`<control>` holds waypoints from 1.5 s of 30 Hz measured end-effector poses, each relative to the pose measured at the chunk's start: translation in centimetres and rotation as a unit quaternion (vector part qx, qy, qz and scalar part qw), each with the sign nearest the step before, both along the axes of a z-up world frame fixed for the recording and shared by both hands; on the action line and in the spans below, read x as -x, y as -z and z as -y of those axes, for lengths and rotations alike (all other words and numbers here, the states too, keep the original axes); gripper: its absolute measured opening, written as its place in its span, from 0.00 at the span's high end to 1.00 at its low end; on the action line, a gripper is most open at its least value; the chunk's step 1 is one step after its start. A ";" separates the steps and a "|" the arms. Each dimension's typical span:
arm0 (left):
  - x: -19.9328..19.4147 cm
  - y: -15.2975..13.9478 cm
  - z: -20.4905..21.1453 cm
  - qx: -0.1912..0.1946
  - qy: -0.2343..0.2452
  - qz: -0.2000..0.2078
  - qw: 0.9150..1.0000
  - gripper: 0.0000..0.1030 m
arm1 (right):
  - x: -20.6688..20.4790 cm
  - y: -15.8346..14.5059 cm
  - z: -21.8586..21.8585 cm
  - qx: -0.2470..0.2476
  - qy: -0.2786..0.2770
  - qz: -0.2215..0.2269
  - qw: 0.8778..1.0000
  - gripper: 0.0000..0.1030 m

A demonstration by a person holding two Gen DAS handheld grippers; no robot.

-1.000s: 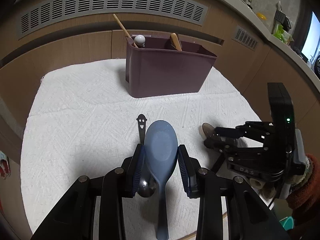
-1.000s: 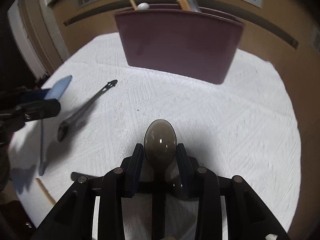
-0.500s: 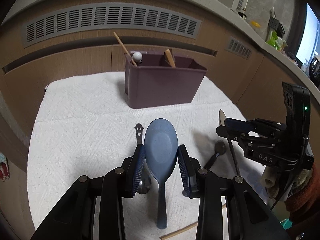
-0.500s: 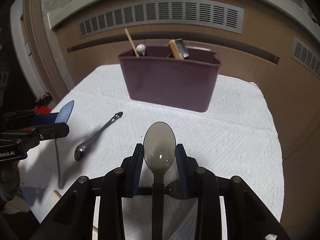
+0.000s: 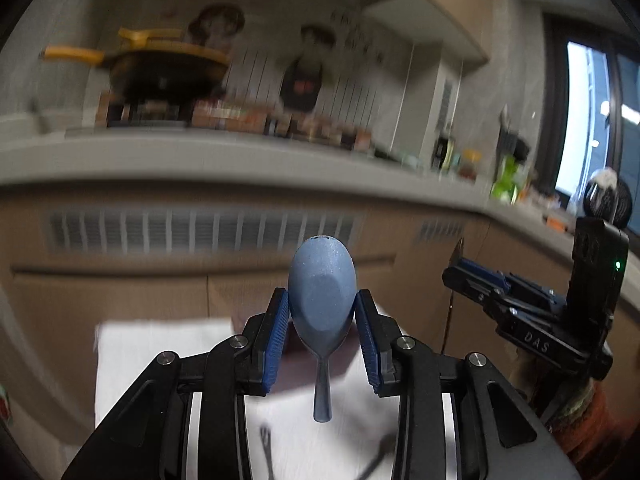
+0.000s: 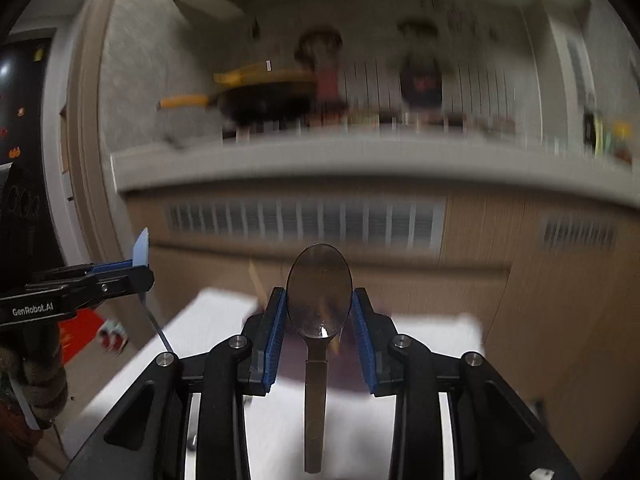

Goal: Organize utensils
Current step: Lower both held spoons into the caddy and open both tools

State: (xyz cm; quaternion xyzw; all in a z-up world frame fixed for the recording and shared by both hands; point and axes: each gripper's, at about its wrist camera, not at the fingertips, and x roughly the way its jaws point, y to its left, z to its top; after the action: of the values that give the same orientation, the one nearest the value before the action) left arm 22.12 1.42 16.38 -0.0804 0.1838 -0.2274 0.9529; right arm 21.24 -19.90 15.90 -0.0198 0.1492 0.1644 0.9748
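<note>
Blurred kitchen counter (image 5: 240, 160) behind; blue spoon (image 5: 322, 300), metal spoon (image 6: 319, 296) each clamped upright between closed fingers.

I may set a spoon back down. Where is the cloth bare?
White cloth is bare left of the left gripper and right of the right gripper. Crowded below the left gripper, where a dark utensil lies.

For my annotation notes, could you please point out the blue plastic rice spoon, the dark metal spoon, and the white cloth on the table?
Blue plastic rice spoon (image 5: 322, 300): left wrist view, on its bowl.
Dark metal spoon (image 6: 319, 292): right wrist view, on its bowl.
White cloth (image 6: 432, 340): right wrist view, on a bare patch.
</note>
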 end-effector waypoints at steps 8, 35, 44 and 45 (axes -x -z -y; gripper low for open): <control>-8.9 1.3 0.5 0.026 -0.030 0.009 0.999 0.66 | -7.8 -0.7 -1.5 0.004 0.020 0.039 0.999 0.71; -13.1 14.2 1.8 0.004 0.002 -0.143 0.990 0.48 | -14.2 13.7 1.3 0.007 0.004 -0.178 0.984 0.69; -4.6 15.4 1.5 -0.066 0.006 -0.155 0.986 0.41 | -3.1 16.4 1.3 0.094 -0.044 -0.268 0.958 0.67; -3.7 15.9 1.8 -0.073 0.015 -0.162 0.984 0.41 | -1.6 17.4 1.7 0.099 -0.037 -0.284 0.953 0.67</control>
State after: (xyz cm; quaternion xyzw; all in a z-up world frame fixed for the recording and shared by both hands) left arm 25.78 -0.35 0.45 -0.0436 0.3534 -0.2117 0.9102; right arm 22.80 -21.59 -1.49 -0.0742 0.4347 0.1834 0.8786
